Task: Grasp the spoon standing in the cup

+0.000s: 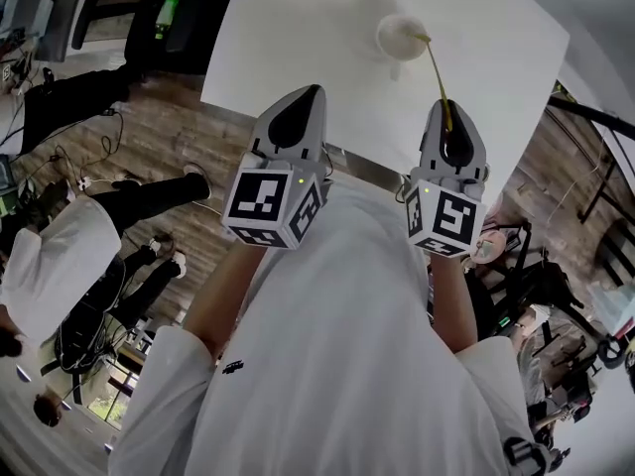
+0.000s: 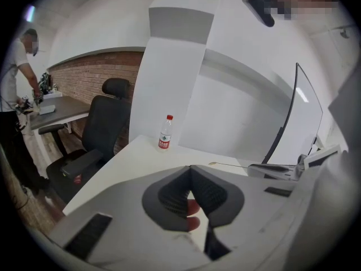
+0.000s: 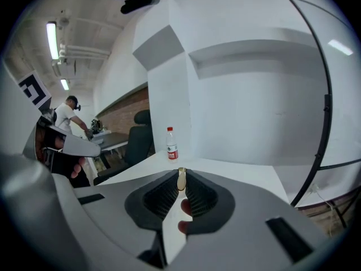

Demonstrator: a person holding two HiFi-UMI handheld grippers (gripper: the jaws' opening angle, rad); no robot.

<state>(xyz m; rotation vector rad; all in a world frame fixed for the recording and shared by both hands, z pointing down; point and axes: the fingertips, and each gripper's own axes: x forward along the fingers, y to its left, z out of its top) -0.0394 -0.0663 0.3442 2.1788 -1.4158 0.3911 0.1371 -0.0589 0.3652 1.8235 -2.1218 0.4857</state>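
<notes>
A white cup (image 1: 400,36) stands far out on the white table (image 1: 298,28). A thin golden spoon (image 1: 434,67) runs from over the cup's rim back to my right gripper (image 1: 445,104), which is shut on its handle. In the right gripper view the spoon's end (image 3: 181,179) sticks up between the closed jaws of that gripper (image 3: 181,173). Whether the other end still touches the cup I cannot tell. My left gripper (image 1: 306,92) is held beside it, to the left, with its jaws (image 2: 190,168) together and nothing in them. From there the spoon (image 2: 231,165) shows as a level thin line.
A clear bottle with a red cap (image 2: 164,133) stands at the table's far corner, also seen as the bottle (image 3: 172,144) in the right gripper view. A black office chair (image 2: 104,126) sits beyond the table's left edge. A person (image 2: 14,95) stands by a desk farther left.
</notes>
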